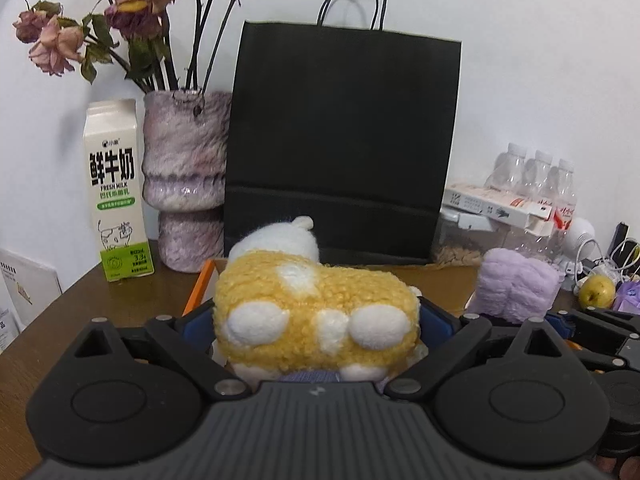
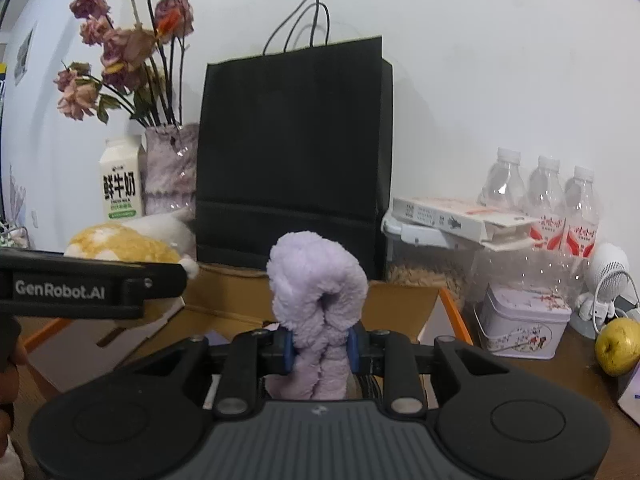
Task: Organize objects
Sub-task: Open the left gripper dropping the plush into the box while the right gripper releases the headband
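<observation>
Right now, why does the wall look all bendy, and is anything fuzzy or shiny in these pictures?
Left wrist view: the fisheye lens curves the black paper bag and darkens the corners; the yellow plush toy is sharp; the vase glints. Right wrist view: the same bending; the water bottles shine; the purple plush in the right tool looks soft.

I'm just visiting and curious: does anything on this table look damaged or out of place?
The flowers in the fuzzy vase are wilted and drooping. An opened flat carton lies askew atop a clear container. Nothing looks spilled.
</observation>
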The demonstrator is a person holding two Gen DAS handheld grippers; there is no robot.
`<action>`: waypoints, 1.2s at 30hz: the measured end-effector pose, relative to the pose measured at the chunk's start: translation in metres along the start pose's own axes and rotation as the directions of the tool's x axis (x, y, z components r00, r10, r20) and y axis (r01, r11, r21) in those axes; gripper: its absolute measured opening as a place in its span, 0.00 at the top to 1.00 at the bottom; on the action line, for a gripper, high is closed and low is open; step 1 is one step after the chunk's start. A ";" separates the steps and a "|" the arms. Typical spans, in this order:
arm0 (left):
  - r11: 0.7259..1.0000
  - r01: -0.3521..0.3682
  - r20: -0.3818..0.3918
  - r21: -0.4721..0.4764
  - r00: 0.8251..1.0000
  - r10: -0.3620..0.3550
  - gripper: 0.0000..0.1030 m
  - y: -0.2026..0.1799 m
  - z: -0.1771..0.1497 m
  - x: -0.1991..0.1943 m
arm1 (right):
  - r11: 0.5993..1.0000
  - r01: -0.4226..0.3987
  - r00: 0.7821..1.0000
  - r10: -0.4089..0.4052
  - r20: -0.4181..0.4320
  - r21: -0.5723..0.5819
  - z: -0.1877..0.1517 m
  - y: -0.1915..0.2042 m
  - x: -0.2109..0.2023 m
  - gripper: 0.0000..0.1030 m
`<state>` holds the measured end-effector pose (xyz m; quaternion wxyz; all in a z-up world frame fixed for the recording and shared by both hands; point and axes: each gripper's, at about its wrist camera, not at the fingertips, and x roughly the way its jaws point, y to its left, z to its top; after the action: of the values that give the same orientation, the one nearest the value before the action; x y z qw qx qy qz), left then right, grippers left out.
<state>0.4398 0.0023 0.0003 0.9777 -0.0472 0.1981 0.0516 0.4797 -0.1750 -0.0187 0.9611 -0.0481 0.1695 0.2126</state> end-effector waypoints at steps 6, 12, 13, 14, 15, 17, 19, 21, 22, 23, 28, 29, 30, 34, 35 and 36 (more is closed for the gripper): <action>1.000 -0.015 0.001 -0.012 1.000 0.015 0.00 0.004 -0.001 0.002 | 1.000 0.018 0.999 -0.018 -0.027 0.014 -0.003 -0.003 0.005 0.21; 0.999 -0.025 -0.002 -0.033 1.000 0.025 0.00 0.007 -0.001 0.003 | 0.999 0.045 0.999 -0.044 -0.029 0.022 -0.004 -0.004 0.004 0.06; 0.999 -0.025 -0.002 -0.032 1.000 0.025 0.00 0.007 -0.001 0.003 | 0.999 0.045 0.999 -0.044 -0.030 0.021 -0.004 -0.004 0.004 0.06; 0.999 -0.025 -0.002 -0.031 1.000 0.025 0.00 0.007 -0.001 0.002 | 0.999 0.045 0.999 -0.045 -0.030 0.019 -0.004 -0.003 0.004 0.06; 0.999 -0.024 -0.001 -0.031 1.000 0.024 0.00 0.007 -0.001 0.002 | 0.999 0.044 0.999 -0.044 -0.032 0.018 -0.004 -0.003 0.004 0.06; 0.999 -0.024 0.001 -0.030 1.000 0.024 0.00 0.006 -0.001 0.001 | 0.999 0.043 0.999 -0.043 -0.033 0.016 -0.004 -0.002 0.004 0.06; 0.999 -0.022 0.004 -0.032 1.000 0.022 0.00 0.006 -0.001 -0.001 | 0.999 0.044 0.998 -0.043 -0.034 0.017 -0.004 -0.002 0.004 0.06; 0.999 -0.021 0.005 -0.032 1.000 0.021 0.00 0.006 -0.001 -0.003 | 0.999 0.043 0.999 -0.042 -0.034 0.022 -0.004 -0.003 0.003 0.04; 0.999 -0.020 0.006 -0.034 1.000 0.020 0.00 0.006 -0.001 -0.004 | 0.999 0.041 0.999 -0.040 -0.034 0.026 -0.004 -0.003 0.002 0.04; 0.999 -0.019 0.006 -0.034 1.000 0.019 0.00 0.006 -0.001 -0.005 | 0.999 0.039 0.999 -0.038 -0.034 0.030 -0.004 -0.003 0.001 0.03; 0.999 -0.012 0.016 -0.036 1.000 0.012 0.00 0.006 0.000 -0.013 | 0.999 0.034 0.999 -0.032 -0.038 0.042 -0.005 -0.004 -0.002 0.02; 0.999 -0.012 0.019 -0.036 1.000 0.013 0.00 0.006 0.000 -0.015 | 0.999 0.032 0.999 -0.030 -0.039 0.042 -0.006 -0.003 -0.004 0.01; 0.999 -0.014 0.022 -0.036 1.000 0.014 0.00 0.006 0.000 -0.017 | 0.999 0.031 0.999 -0.030 -0.037 0.040 -0.006 -0.003 -0.005 0.00; 0.999 -0.015 0.024 -0.043 1.000 0.016 0.00 0.006 -0.003 -0.024 | 0.999 0.029 0.999 -0.028 -0.031 0.035 -0.009 -0.001 -0.012 0.00; 0.999 -0.013 0.024 -0.045 1.000 0.015 0.00 0.007 -0.003 -0.026 | 0.999 0.029 0.999 -0.028 -0.030 0.034 -0.009 -0.001 -0.015 0.00; 0.999 -0.012 0.025 -0.047 1.000 0.014 0.00 0.007 -0.004 -0.029 | 0.999 0.031 0.999 -0.030 -0.029 0.033 -0.010 0.000 -0.017 0.00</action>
<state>0.4109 0.0061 0.0075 0.9784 -0.0682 0.1845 0.0632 0.4625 -0.1837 -0.0220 0.9624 -0.0375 0.1859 0.1944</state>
